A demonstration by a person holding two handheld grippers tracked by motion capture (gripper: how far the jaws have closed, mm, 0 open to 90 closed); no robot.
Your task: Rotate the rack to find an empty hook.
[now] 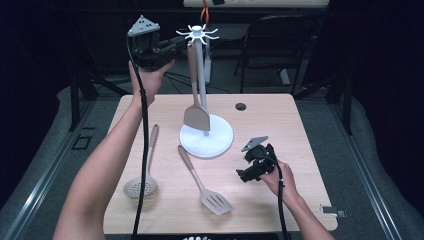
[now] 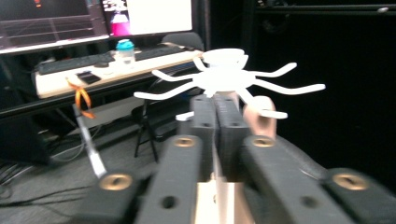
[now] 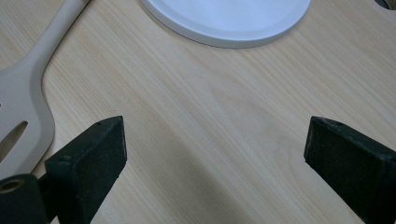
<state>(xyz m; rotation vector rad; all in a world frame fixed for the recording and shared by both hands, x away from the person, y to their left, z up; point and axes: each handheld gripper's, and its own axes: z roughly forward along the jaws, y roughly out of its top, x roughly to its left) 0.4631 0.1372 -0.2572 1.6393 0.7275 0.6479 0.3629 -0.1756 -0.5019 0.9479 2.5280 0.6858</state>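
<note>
Left tool (image 1: 176,46) beside hung spatula (image 1: 194,107)

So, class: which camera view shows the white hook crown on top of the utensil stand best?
The left gripper view: the hook crown sits close, each curved arm distinct, the spatula handle's loop on one. The high view shows it small and far off. The right gripper view catches the stand's base.
</note>
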